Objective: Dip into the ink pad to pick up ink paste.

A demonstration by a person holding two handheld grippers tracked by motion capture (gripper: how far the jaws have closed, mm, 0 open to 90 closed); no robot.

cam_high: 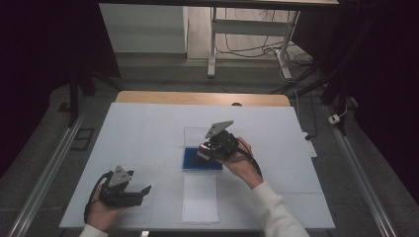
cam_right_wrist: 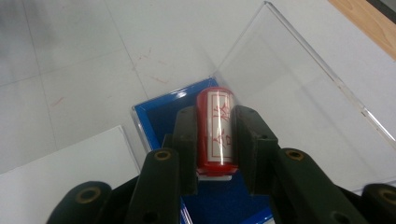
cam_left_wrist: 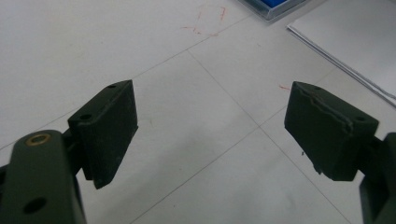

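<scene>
Right gripper (cam_right_wrist: 215,140): jaws clamped on a red cylindrical stamp with a white label (cam_right_wrist: 215,128), held above the blue-lined clear plastic box (cam_right_wrist: 156,116), inside its rims; its clear hinged lid (cam_right_wrist: 299,93) lies open beyond. Left gripper (cam_left_wrist: 210,126): jaws wide apart over bare white table covering (cam_left_wrist: 93,46), well apart from the box. White paper sheet (cam_high: 200,197) near the table's front edge.
</scene>
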